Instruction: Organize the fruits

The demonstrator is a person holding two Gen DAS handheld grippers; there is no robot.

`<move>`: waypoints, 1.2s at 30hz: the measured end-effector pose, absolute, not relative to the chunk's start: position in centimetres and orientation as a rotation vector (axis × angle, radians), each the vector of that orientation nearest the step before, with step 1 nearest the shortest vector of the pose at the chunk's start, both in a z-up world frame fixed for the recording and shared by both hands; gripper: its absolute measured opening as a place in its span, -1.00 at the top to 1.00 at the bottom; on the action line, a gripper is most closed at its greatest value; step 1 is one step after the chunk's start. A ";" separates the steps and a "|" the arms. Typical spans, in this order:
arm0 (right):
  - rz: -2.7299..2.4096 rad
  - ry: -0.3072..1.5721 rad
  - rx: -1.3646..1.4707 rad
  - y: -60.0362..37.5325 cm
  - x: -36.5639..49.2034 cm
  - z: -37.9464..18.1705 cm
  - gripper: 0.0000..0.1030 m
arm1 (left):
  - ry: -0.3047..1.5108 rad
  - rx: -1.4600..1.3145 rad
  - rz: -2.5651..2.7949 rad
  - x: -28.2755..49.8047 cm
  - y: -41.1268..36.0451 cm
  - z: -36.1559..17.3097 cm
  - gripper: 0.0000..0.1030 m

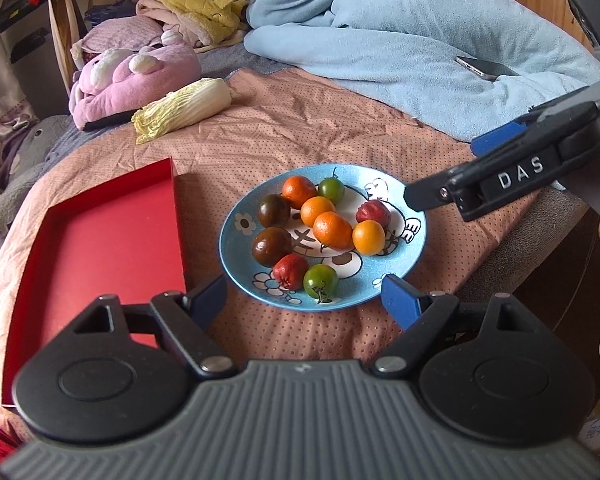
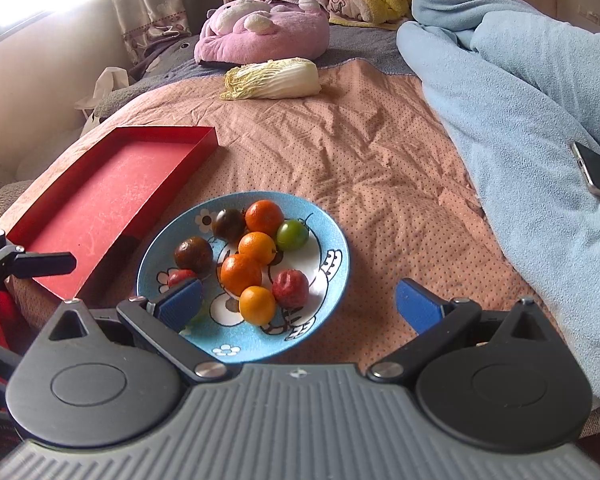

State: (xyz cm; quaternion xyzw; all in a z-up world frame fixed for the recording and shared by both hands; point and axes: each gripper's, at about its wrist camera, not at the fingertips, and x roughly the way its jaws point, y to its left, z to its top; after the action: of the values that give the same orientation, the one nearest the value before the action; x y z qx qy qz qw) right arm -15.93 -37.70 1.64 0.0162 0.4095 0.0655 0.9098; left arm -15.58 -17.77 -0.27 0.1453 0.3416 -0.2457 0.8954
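A blue cartoon plate (image 1: 236,252) (image 2: 332,264) on the bed holds several small fruits: orange kumquats (image 1: 333,230) (image 2: 241,273), dark tomatoes (image 1: 272,246) (image 2: 193,255), green tomatoes (image 1: 320,281) (image 2: 292,235) and red wrinkled fruits (image 1: 290,272) (image 2: 290,289). An empty red tray (image 1: 100,248) (image 2: 100,196) lies left of the plate. My left gripper (image 1: 304,300) is open and empty, just short of the plate's near rim. My right gripper (image 2: 300,304) is open and empty over the plate's near edge; it also shows from the side in the left wrist view (image 1: 440,184).
A napa cabbage (image 1: 182,110) (image 2: 274,79) lies further back on the pink bedspread. A light blue blanket (image 1: 400,48) (image 2: 520,100) with a phone (image 1: 486,67) (image 2: 598,172) on it fills the right. A pink plush toy (image 1: 132,76) (image 2: 262,32) sits behind.
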 end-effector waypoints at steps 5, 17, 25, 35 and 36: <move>0.158 0.908 -0.004 -37.4 -18.3 -0.1 -1.00 | 0.716 0.276 -0.499 -15.5 -17.4 -0.2 -0.66; 0.226 0.978 -0.024 -35.2 -19.5 -2.6 -1.00 | 0.733 0.277 -0.500 -15.3 -17.5 -0.4 -0.66; 0.269 0.974 -0.082 -33.6 -19.7 -2.8 -1.00 | 0.744 0.277 -0.498 -15.3 -17.5 -0.5 -0.66; 0.271 0.980 -0.075 -33.7 -19.4 -3.0 -1.00 | 0.746 0.275 -0.497 -15.2 -17.5 -0.6 -0.66; 0.272 0.980 -0.075 -33.6 -19.4 -3.0 -1.00 | 0.746 0.275 -0.497 -15.2 -17.5 -0.7 -0.66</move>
State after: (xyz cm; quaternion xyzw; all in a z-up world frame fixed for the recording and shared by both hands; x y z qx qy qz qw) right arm -19.39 -33.65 -2.96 -0.0361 0.4692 0.1301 0.8727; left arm -15.20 -17.48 -0.65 0.1326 0.3594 -0.2394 0.8922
